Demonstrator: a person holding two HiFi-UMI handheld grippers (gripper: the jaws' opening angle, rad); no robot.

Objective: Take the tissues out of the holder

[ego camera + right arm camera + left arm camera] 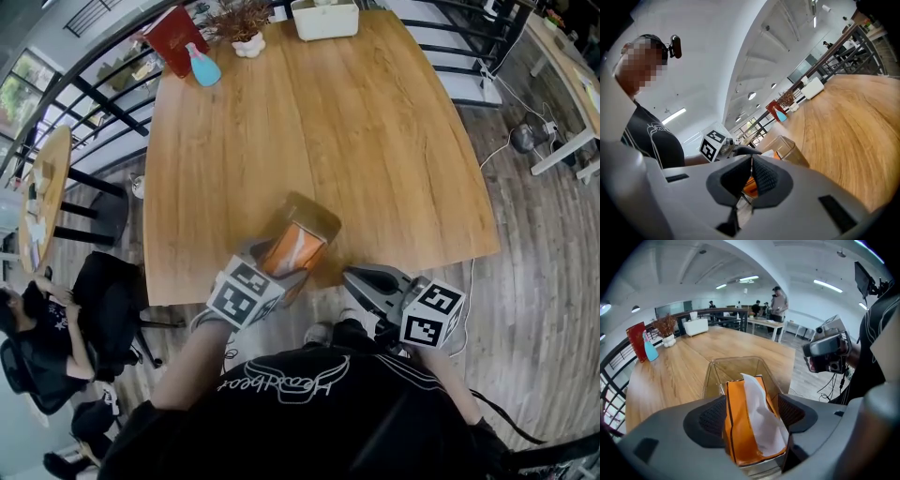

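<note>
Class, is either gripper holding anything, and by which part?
Nothing is held. The left gripper stands open, its jaws flanking the long sides of the orange tissue pack without clamping it. The right gripper is shut, empty.

bright even light, soft shadows, strong fisheye edges

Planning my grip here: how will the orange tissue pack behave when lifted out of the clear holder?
Likely soft and light: the orange tissue pack has creased film, so a pinch may squash it. The white tissue sticking out looks floppy and would probably pull free alone. The clear holder looks thin-walled, so it might lift along.
</note>
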